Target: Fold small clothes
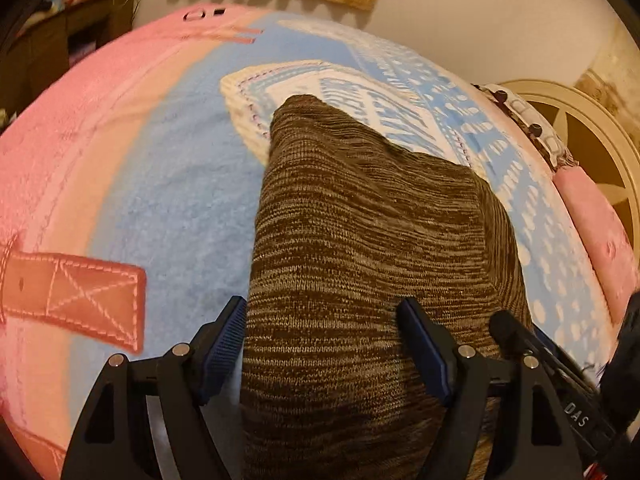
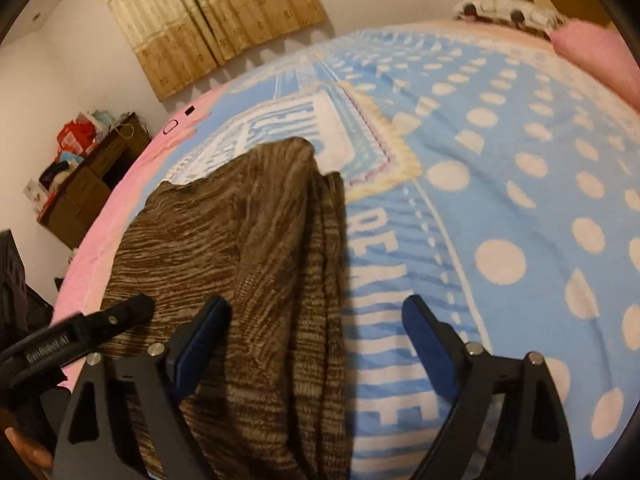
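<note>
A brown marled knit garment [image 1: 360, 240] lies folded lengthwise on a blue and pink blanket [image 1: 168, 184]. My left gripper [image 1: 322, 344] is open just over its near left part, the left finger off the cloth's edge and the right finger over the cloth. In the right wrist view the garment [image 2: 240, 240] lies at left, with stacked folded layers along its right edge. My right gripper [image 2: 316, 344] is open over that right edge, the left finger above the knit and the right finger over the blanket [image 2: 500, 200]. The left gripper's tip [image 2: 120, 316] shows at far left.
The blanket covers a bed, with a pink pillow [image 1: 596, 220] and a patterned cushion [image 1: 524, 120] at its head by a cream headboard [image 1: 592, 140]. A curtain [image 2: 216, 16] hangs on the far wall. Cluttered brown shelves [image 2: 84, 176] stand beyond the bed's left side.
</note>
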Tool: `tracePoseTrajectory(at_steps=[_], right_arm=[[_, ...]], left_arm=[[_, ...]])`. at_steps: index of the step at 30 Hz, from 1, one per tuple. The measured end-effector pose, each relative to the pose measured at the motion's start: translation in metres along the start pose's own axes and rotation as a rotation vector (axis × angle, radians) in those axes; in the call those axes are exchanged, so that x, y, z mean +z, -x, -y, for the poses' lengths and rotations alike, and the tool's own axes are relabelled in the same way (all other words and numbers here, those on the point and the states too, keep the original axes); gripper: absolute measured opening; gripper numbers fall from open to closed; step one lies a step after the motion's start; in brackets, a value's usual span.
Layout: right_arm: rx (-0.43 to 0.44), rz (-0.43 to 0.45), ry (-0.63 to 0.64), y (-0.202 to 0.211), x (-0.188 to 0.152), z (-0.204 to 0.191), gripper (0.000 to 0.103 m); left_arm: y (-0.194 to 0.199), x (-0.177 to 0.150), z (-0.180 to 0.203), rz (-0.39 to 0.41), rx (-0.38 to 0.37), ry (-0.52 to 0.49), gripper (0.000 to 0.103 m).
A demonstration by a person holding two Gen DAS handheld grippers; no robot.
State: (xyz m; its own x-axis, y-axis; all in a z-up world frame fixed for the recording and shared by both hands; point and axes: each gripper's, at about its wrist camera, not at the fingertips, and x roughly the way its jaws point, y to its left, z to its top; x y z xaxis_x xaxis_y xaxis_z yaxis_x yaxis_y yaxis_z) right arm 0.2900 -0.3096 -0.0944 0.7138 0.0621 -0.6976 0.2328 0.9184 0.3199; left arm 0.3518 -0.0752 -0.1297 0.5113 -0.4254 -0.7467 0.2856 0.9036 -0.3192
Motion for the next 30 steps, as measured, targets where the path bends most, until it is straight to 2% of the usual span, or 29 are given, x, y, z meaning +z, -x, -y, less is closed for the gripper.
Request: tracePoseTrajectory(at_steps=[4, 8, 13, 18, 20, 23, 24, 26, 27, 28, 30], right_arm=[[0.036, -0.013, 0.065, 0.002, -0.007, -0.010, 0.054], [0.041, -0.010, 0.074, 0.005, -0.011, -0.011, 0.053], [0.077, -0.017, 0.051, 0.000, -0.007, -0.008, 0.058], [0.060, -0.018, 0.073, -0.004, -0.004, -0.013, 0.060], [0.067, -0.023, 0.076, -0.004, -0.004, -0.014, 0.066], [0.061, -0.024, 0.094, -0.005, -0.004, -0.018, 0.067], [0.055, -0.019, 0.098, -0.004, -0.005, -0.018, 0.064], [0.056, 0.000, 0.089, -0.002, -0.006, -0.017, 0.045], [0.078, 0.005, 0.084, -0.001, -0.006, -0.015, 0.042], [0.095, 0.012, 0.077, 0.001, -0.007, -0.014, 0.037], [0.104, 0.016, 0.076, 0.001, -0.007, -0.013, 0.035]], left_arm=[[0.000, -0.006, -0.004, 0.044, 0.004, -0.024, 0.078], [0.001, -0.008, -0.002, 0.062, -0.014, -0.051, 0.072], [0.001, -0.006, -0.008, 0.092, -0.030, -0.009, 0.059], [-0.002, -0.006, -0.003, 0.103, -0.008, -0.021, 0.059], [-0.004, -0.005, -0.005, 0.103, -0.018, -0.005, 0.063], [-0.006, -0.004, -0.002, 0.102, -0.019, -0.012, 0.066], [-0.006, -0.005, -0.002, 0.103, -0.019, -0.012, 0.066], [-0.005, -0.005, -0.004, 0.105, -0.046, 0.007, 0.066], [-0.004, -0.005, -0.007, 0.108, -0.064, 0.021, 0.063], [-0.003, -0.005, -0.011, 0.113, -0.075, 0.040, 0.056], [-0.002, -0.005, -0.020, 0.120, -0.116, 0.081, 0.051]])
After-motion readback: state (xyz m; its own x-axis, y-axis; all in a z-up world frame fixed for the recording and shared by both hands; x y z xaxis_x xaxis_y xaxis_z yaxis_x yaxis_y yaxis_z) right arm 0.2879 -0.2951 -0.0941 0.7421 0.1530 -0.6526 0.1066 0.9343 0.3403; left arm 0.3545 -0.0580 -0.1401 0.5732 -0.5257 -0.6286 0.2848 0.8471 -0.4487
